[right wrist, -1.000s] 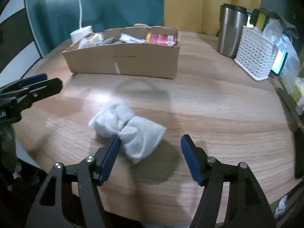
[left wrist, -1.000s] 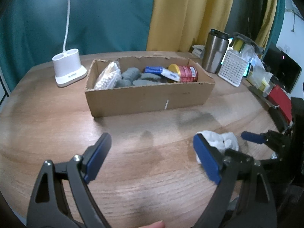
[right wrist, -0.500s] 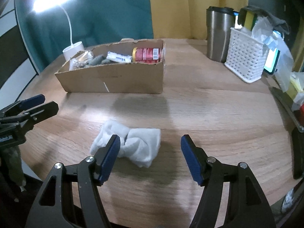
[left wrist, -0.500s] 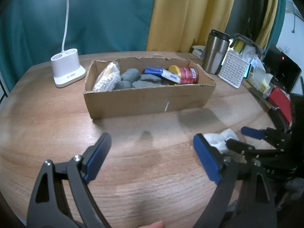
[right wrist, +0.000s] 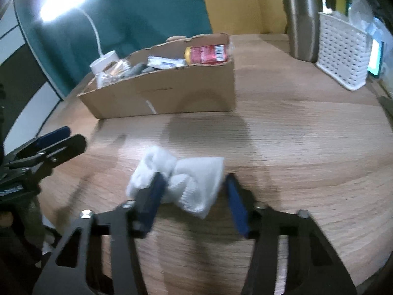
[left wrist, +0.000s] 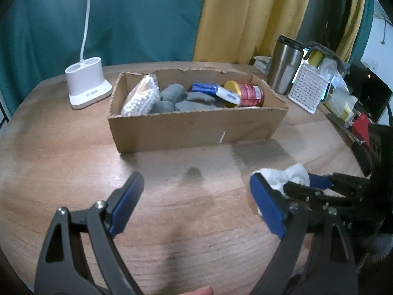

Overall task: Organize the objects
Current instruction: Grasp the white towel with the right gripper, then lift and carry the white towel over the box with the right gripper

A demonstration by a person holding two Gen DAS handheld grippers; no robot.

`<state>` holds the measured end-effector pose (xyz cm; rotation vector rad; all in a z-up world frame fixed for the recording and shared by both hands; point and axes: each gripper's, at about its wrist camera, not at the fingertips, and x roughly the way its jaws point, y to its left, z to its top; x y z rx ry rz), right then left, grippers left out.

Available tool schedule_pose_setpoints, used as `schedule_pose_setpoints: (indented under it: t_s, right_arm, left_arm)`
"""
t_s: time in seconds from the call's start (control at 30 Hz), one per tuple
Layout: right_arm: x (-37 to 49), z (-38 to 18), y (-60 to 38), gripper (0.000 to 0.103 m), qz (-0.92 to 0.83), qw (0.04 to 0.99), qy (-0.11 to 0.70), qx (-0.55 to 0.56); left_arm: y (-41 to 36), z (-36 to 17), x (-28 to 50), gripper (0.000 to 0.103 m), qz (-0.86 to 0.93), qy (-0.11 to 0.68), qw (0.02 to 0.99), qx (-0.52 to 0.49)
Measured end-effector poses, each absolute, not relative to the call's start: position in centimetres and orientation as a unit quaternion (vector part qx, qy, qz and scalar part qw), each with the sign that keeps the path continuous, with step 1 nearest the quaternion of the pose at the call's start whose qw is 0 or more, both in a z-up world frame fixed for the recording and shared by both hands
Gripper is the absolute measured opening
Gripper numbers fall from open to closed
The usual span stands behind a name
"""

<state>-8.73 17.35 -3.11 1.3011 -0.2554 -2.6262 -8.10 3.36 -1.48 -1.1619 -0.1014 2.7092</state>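
A white rolled cloth point(right wrist: 199, 172) lies on the wooden table in front of an open cardboard box point(right wrist: 172, 98). My right gripper point(right wrist: 195, 180) straddles the cloth and its jaws are closing. The left pad touches the cloth's pinched middle, and the right pad stands just off its edge. In the left wrist view the cloth point(left wrist: 287, 174) shows at the right, with the right gripper point(left wrist: 307, 184) around it. My left gripper point(left wrist: 196, 182) hangs open over bare table, short of the box point(left wrist: 196, 127). The box holds a red can point(left wrist: 248, 93), grey socks point(left wrist: 176, 98) and a bag of white bits point(left wrist: 141, 98).
A white lamp base point(left wrist: 86, 83) stands left of the box. A steel tumbler point(left wrist: 285, 64) and a white perforated basket point(left wrist: 307, 91) stand at the back right, with clutter along the right table edge. The left gripper point(right wrist: 61, 137) shows at the left in the right wrist view.
The right gripper's jaws have narrowed around the white cloth and it has turned a little. The left gripper has stayed open and still.
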Motion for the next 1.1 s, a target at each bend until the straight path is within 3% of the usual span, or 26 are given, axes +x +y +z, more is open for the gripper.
schedule_pose_setpoints:
  t_s: [0.33, 1.1]
  right_arm:
    - [-8.8, -1.8, 16.6, 0.025, -0.897, 0.109, -0.064, 0.424]
    - [-10.9, 2.9, 16.9, 0.025, -0.918, 0.110, -0.039, 0.379]
  left_arm:
    - [2.8, -1.0, -8.5, 0.089, 0.916, -0.039, 0.091, -0.388]
    - [1.9, 1.9, -10.1, 0.089, 0.929, -0.049, 0.077, -0.358]
